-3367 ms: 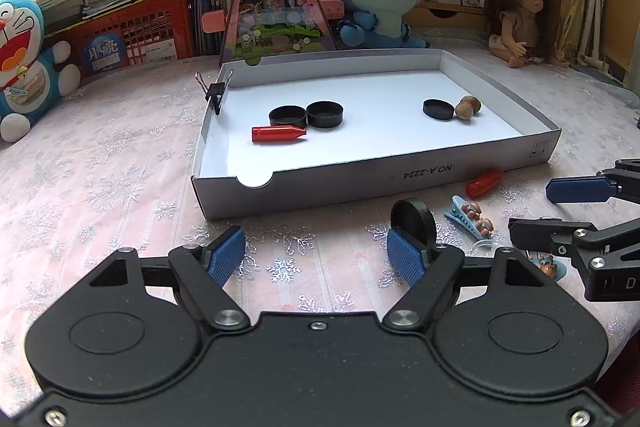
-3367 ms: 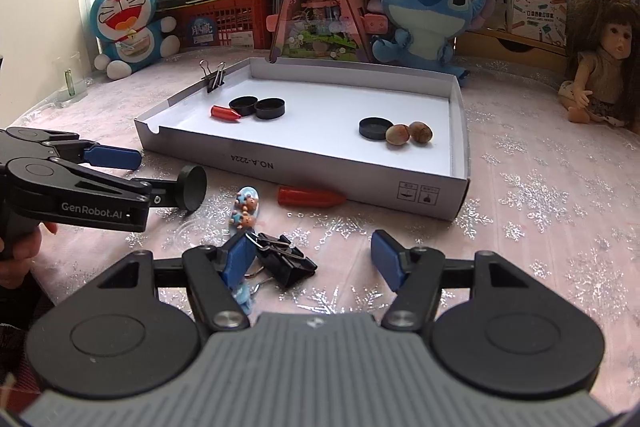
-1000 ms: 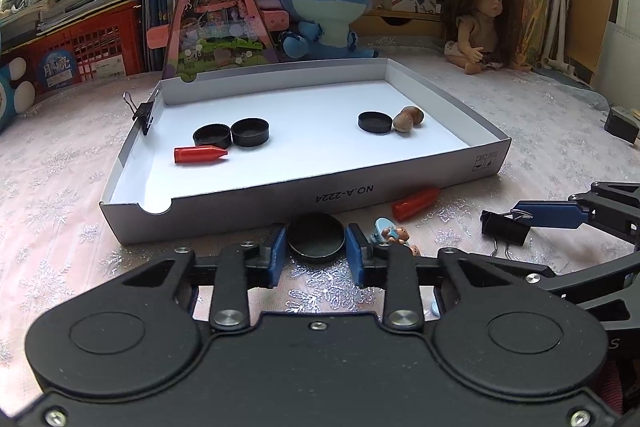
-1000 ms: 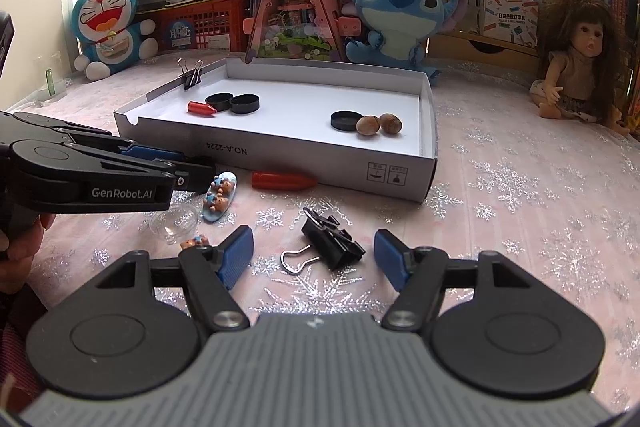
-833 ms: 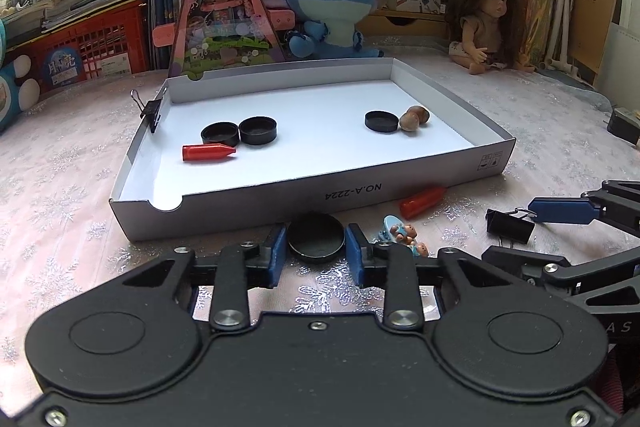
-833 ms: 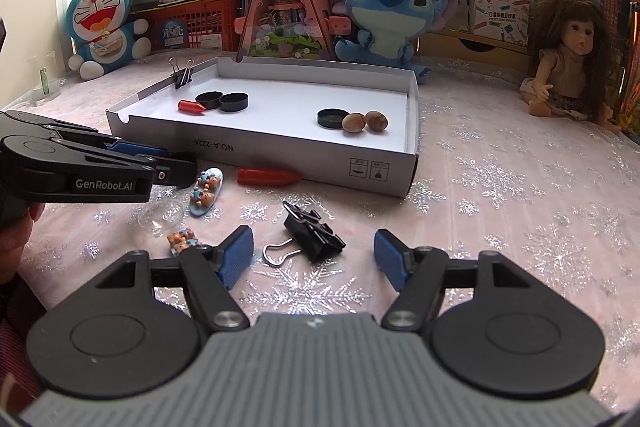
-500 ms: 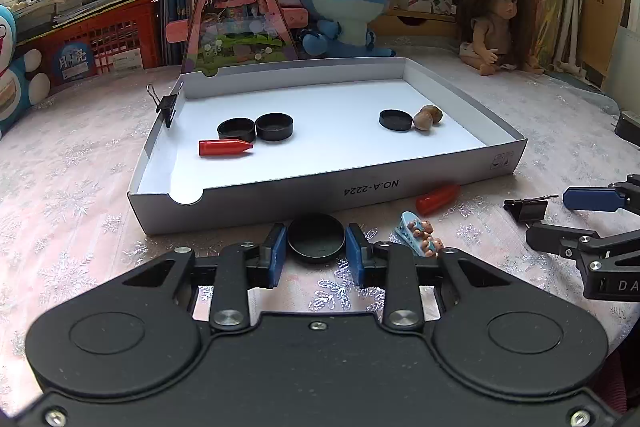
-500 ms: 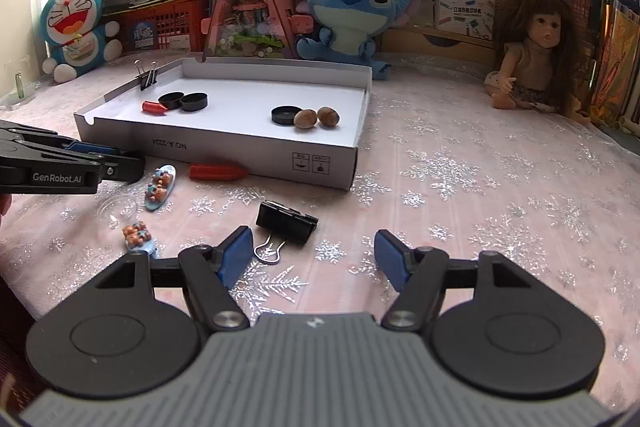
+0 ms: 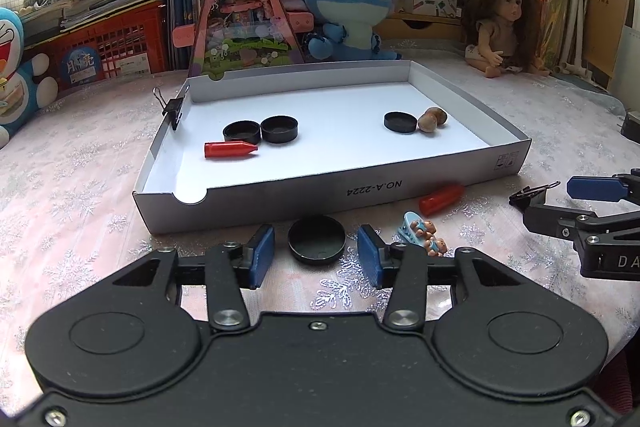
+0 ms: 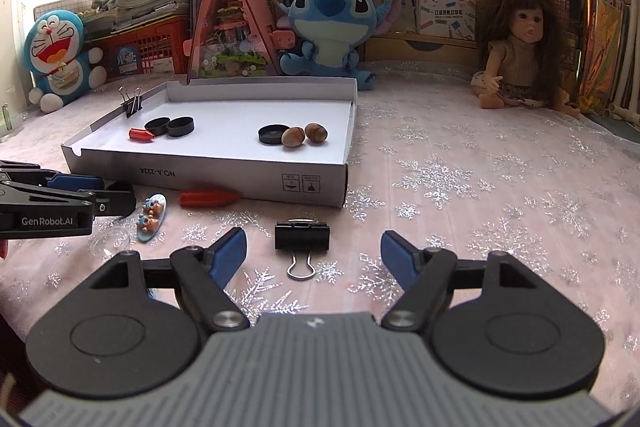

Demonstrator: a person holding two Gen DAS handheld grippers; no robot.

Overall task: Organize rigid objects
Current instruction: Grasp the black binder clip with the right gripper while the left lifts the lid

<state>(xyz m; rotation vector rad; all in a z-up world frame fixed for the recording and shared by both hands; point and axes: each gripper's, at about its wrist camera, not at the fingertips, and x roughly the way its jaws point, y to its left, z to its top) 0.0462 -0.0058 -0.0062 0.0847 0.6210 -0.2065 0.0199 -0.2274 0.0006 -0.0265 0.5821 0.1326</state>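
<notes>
The white cardboard tray (image 9: 400, 183) already holds caps, nuts and a red tip. Left tool (image 9: 316, 255), just loosened, straddles a loose round black cap (image 9: 317, 239); right tool (image 10: 312, 259) gapes empty around the black binder clip (image 10: 302, 237).

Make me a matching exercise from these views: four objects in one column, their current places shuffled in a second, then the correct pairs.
1. two nuts
2. loose black cap
3. binder clip with wire loops up
4. red pen cap outside the tray

A. clipped on the tray wall
B. on the cloth against the tray's front wall
C. inside the tray beside a black cap
D. between the left gripper fingers, untouched

Pairs: 1-C, 2-D, 3-A, 4-B
</notes>
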